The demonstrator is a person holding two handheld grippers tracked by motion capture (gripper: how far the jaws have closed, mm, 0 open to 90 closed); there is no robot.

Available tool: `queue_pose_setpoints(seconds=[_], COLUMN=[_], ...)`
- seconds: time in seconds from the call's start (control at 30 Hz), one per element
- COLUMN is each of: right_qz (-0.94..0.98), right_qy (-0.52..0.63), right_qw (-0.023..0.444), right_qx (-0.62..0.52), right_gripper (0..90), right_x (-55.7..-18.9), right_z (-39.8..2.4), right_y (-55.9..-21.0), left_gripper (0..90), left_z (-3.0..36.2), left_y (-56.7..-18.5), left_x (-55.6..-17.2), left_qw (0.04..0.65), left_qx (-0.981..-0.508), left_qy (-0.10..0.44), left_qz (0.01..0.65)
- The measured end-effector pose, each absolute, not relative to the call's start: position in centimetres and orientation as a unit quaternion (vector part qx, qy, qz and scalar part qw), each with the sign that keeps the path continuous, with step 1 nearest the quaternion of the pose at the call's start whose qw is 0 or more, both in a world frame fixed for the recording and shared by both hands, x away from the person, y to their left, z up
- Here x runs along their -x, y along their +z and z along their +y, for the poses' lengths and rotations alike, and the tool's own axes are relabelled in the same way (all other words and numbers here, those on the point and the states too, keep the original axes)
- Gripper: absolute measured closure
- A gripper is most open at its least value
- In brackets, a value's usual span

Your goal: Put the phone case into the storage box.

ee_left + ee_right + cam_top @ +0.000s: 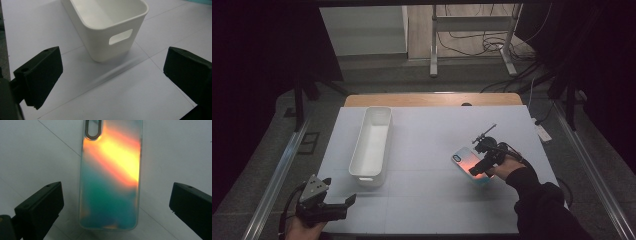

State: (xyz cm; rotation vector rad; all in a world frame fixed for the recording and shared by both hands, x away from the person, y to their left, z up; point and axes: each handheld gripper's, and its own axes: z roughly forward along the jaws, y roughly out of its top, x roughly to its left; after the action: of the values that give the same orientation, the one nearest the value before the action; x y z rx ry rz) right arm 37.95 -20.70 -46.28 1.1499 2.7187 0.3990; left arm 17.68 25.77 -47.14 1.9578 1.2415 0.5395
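Looking down from the high view, you have one phone case (469,164) lying flat on the counter (427,150) under your right claw (479,167), and one white bin (372,145) well apart to its left. In the left gripper view the left claw (112,75) hangs spread and empty near the bin's handle end. In the right gripper view the jaws stand apart astride the case's lower end, seemingly not yet touching; lower squarely so both pads meet its long edges.

One camera sits high up and looks forward and down on the whole tabletop (437,200). Two ride on the tools, very close. The left one faces the white bin (107,30), the right one the phone case (111,177). Both things show small from above.
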Motion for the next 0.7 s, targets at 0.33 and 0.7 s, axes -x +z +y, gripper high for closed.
queue_pose_setpoints(seconds=[0.33,0.7], right_qz=[0.917,0.921], right_qy=[0.117,0.106], right_qw=[0.074,0.073], right_qx=[-0.374,-0.369], right_gripper=[0.0,0.0], right_x=[-38.8,-39.5], right_z=[-19.4,-18.0], right_y=[-46.8,-47.0], left_gripper=[3.0,3.0], left_z=[25.8,25.8], left_y=[-47.1,-47.1], left_x=[-17.7,-17.7], left_qw=[0.371,0.371], left_qx=[-0.764,-0.764], left_qy=[0.21,0.21], left_qz=[0.484,0.484])
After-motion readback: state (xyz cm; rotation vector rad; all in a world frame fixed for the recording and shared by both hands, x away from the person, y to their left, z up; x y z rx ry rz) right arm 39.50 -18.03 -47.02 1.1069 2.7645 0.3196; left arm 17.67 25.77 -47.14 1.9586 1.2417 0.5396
